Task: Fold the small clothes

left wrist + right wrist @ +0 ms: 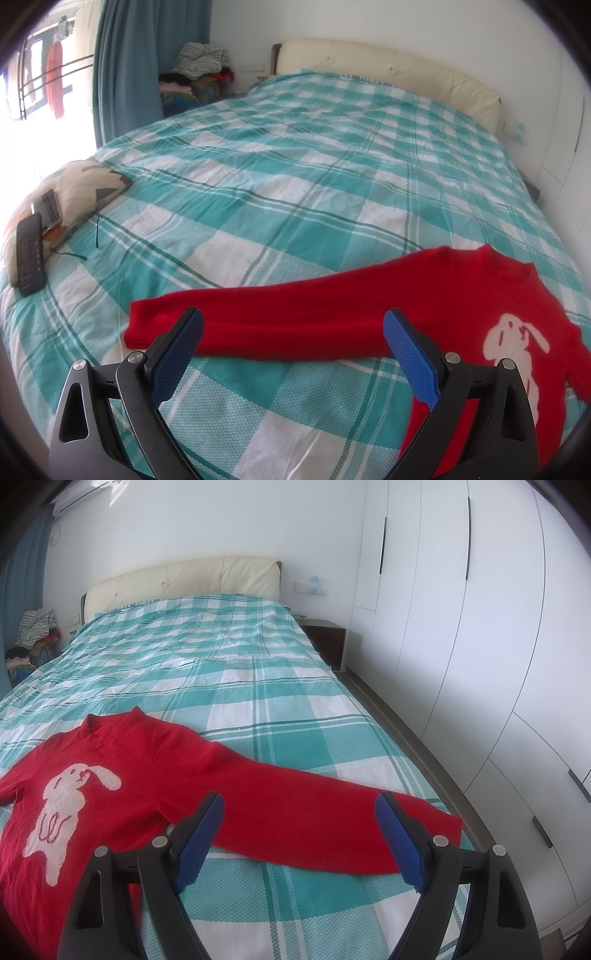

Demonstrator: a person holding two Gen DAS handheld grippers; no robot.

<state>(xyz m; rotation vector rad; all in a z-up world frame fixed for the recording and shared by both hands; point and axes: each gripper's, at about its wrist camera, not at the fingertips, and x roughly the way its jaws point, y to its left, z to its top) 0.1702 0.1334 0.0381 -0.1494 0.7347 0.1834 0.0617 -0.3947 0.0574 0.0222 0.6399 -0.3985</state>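
On bed (295, 147), sweater (147, 775) collar toward headboard (184, 576).

A red sweater (443, 314) lies flat near the bed's (295, 166) near edge, one sleeve stretched left. The left hand-held gripper (293, 325) hovers above that sleeve, jaws wide, gripping nothing. A phone (30, 254) rests on a pillow (74, 188) at the left edge.

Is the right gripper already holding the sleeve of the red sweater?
No, the right gripper stands open above the sleeve of the red sweater, its pads not pressing on it.
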